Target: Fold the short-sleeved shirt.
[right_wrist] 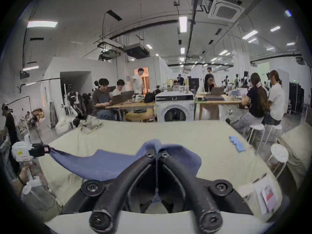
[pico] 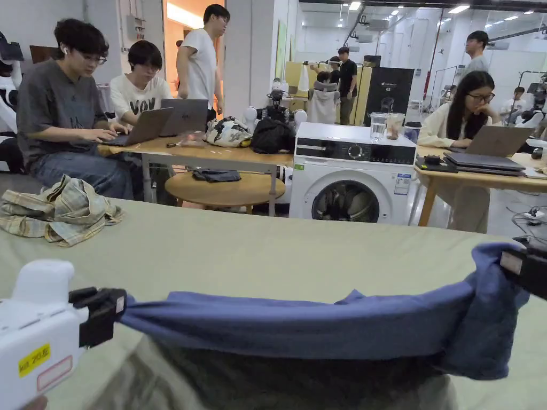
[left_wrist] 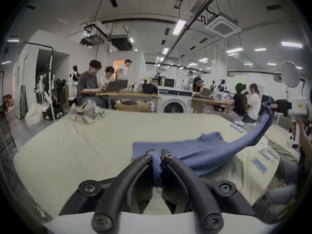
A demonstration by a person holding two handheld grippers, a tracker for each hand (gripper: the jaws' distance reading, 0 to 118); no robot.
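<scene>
Got blue knit short-sleeved shirt (pico: 299,325) stretched in air above pale green table cloth (pico: 267,251), left gripper (left_wrist: 156,155) and right gripper (right_wrist: 156,153) each pinched tight on one end. Looks like pre-fold spread; next I'd lower it flat, short of crumpled plaid shirt (pico: 59,213) at far left edge.

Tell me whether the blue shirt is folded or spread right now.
Neither: the blue shirt hangs bunched in a band above the table, pinched at one end by the left tongs and at the other by the right tongs.
</scene>
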